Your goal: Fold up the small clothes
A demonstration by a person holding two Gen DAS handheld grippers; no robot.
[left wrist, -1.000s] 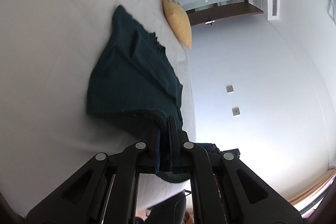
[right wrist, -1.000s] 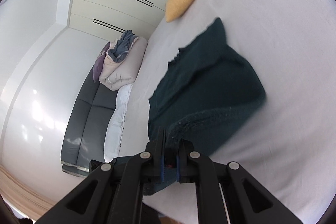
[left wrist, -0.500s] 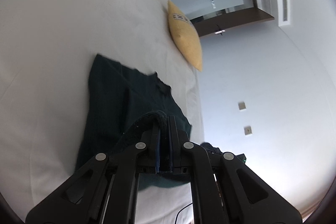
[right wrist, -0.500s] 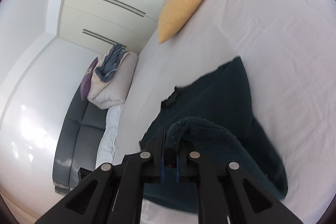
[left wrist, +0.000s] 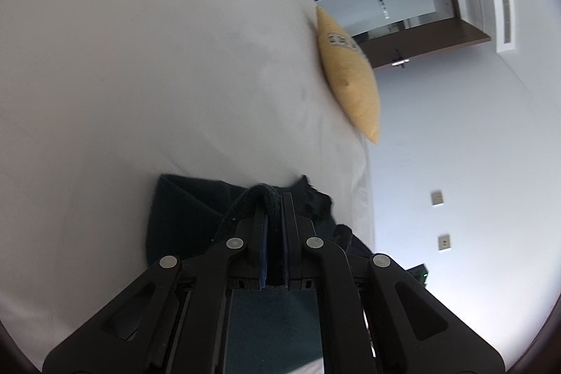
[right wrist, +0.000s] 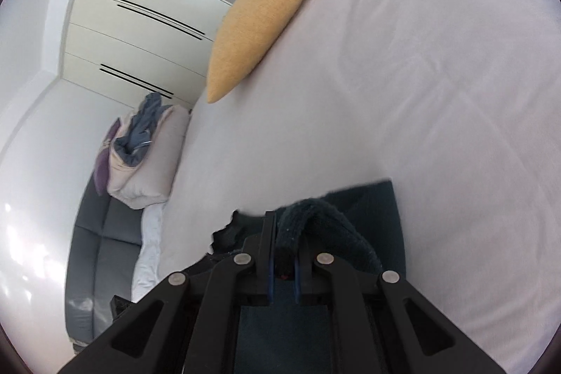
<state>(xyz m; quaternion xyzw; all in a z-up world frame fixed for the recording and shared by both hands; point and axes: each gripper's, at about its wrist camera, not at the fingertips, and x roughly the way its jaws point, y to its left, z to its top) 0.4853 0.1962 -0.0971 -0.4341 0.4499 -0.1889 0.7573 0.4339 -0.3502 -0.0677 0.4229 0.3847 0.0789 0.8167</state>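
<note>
On the white bed [left wrist: 140, 76], both grippers [left wrist: 274, 198] [right wrist: 282, 223] pinch the doubled-over dark teal garment [left wrist: 182, 216].

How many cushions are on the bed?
1: a yellow cushion lies at the far edge of the bed, well beyond the dark garment that both grippers hold. Others could lie outside both views.

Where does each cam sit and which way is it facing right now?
Left wrist: on the left hand-held gripper, looking along its fingers across the white bed toward a doorway; fingers pinch the dark garment.
Right wrist: on the right hand-held gripper, facing across the bed toward a wardrobe and sofa; fingers pinch the garment too.
Shared: garment, bed, yellow pillow.
</note>
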